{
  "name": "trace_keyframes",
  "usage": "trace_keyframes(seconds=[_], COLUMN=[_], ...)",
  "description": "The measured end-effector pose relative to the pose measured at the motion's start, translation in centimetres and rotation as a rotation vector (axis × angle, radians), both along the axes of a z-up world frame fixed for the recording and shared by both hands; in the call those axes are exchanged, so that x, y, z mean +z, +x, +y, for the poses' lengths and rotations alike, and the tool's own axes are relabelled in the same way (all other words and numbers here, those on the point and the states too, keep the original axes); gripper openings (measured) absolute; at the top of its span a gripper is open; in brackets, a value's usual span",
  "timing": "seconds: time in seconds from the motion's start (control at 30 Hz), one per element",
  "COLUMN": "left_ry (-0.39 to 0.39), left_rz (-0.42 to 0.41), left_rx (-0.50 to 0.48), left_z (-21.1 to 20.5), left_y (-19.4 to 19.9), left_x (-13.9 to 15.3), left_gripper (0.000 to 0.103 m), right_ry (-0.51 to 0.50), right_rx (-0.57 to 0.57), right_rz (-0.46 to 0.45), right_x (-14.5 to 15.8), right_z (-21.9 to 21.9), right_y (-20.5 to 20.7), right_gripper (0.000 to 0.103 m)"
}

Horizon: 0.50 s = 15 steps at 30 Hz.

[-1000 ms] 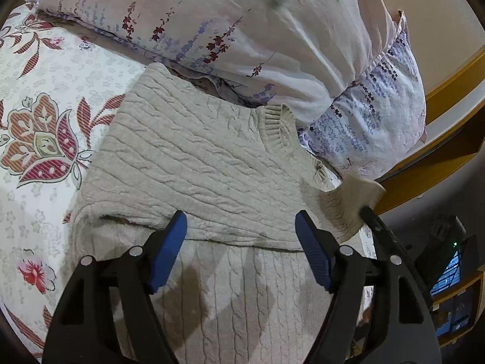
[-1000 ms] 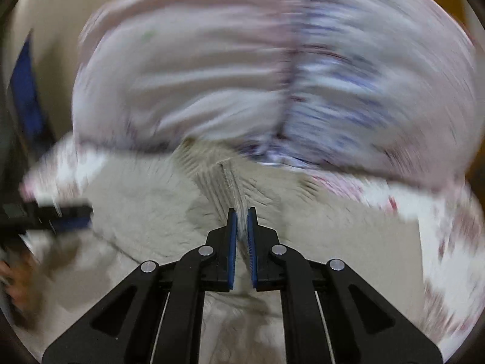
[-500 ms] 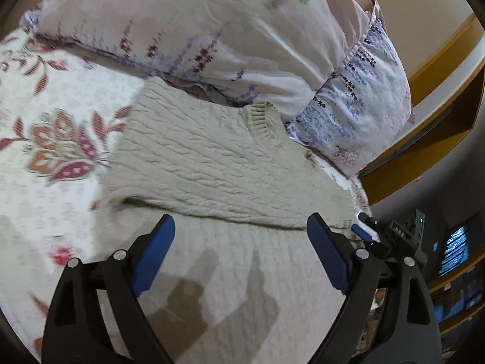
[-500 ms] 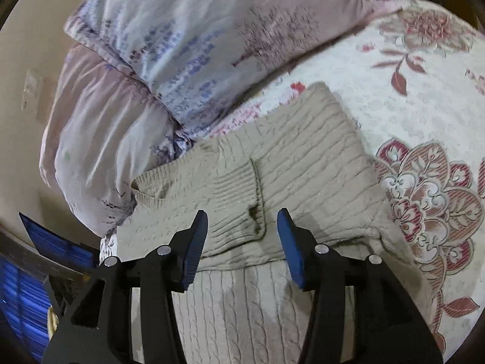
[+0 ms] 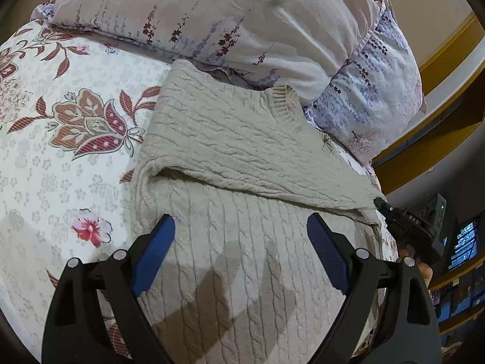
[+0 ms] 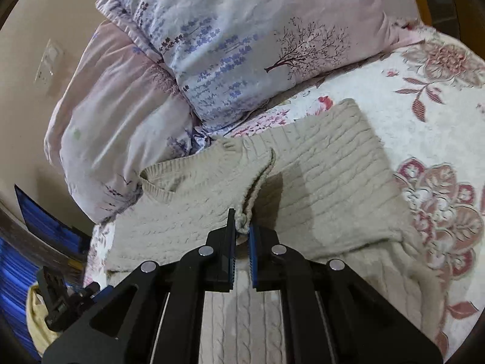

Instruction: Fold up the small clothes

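Note:
A beige cable-knit sweater (image 5: 236,151) lies on the floral bedspread (image 5: 60,157), its upper part folded over the lower body. My left gripper (image 5: 241,236) is open and empty, hovering over the sweater's lower body. My right gripper (image 6: 242,230) is shut on the ribbed sleeve cuff (image 6: 257,188) of the sweater (image 6: 327,188), lifting it slightly above the folded part. The right gripper also shows in the left wrist view (image 5: 406,227) at the sweater's right edge.
Two floral pillows (image 5: 242,24) (image 6: 242,45) lie right behind the sweater at the head of the bed. A wooden bed frame (image 5: 439,91) and shelves with screens (image 5: 463,239) stand beyond the bed's edge. The bedspread (image 6: 424,106) stretches to the right.
My right gripper has closed on the sleeve cuff; half a second ago it was open above it. My left gripper stayed open over the sweater and shifted slightly.

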State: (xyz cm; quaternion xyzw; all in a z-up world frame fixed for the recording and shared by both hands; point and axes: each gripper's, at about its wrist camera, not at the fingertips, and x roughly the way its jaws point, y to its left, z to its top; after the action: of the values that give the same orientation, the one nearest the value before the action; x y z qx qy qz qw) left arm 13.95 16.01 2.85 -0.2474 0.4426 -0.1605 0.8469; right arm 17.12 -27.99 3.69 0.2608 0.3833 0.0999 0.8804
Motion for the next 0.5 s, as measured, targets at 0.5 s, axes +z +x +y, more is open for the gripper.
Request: trace_keyframes(seconds=[0.5], left_ry=[0.02], left_rz=[-0.091], left_rx=[0.047], left_z=[2.2], left_y=[-4.2], left_x=[1.4], left_gripper=[0.088], right_ry=[-0.07], right_rx=[-0.044], right_rz=[0.082], right_x=[-2.0], right_z=[0.7], right_y=[-0.3], right_gripper=[0.007])
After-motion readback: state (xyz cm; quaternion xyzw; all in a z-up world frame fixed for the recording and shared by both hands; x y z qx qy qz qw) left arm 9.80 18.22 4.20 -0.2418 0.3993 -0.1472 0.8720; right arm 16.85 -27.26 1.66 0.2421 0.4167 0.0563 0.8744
